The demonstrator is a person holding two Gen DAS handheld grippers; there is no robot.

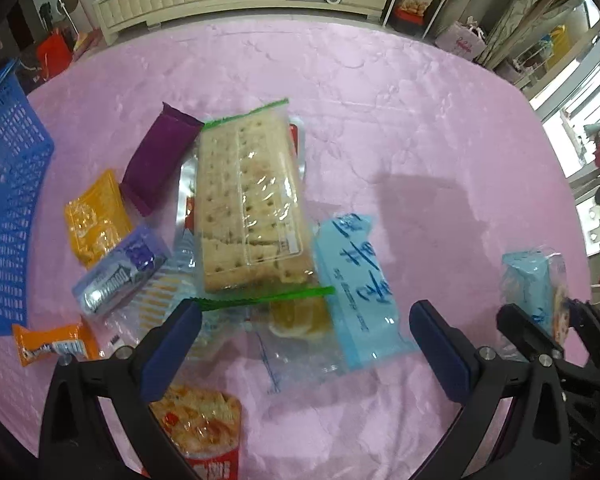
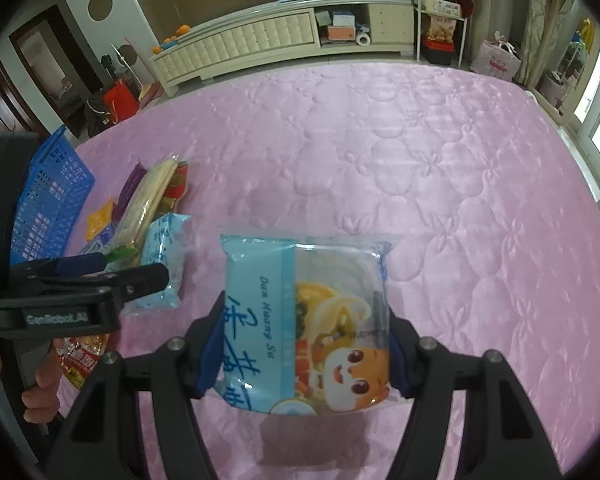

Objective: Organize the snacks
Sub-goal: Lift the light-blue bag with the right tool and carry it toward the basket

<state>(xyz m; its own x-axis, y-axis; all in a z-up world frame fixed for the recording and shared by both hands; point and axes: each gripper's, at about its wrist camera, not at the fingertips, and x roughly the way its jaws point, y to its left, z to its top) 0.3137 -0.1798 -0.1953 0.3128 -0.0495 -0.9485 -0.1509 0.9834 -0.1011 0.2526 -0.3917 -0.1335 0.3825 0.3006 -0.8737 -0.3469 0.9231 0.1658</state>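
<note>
Pink quilt (image 2: 420,168): R tongs (image 2: 305,354) grip noodle pack (image 2: 300,320).

Snack packets lie heaped near the pink bed's (image 2: 420,160) left edge beside a blue basket (image 1: 8,208): a clear cracker pack (image 1: 248,200) tops them, while a light-blue noodle packet (image 2: 304,320) is held apart.

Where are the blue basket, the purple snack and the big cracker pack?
blue basket (image 1: 8,208), left wrist view, on its mesh wall.
purple snack (image 1: 156,160), left wrist view, middle of wrapper.
cracker pack (image 1: 244,200), left wrist view, on the crackers.
</note>
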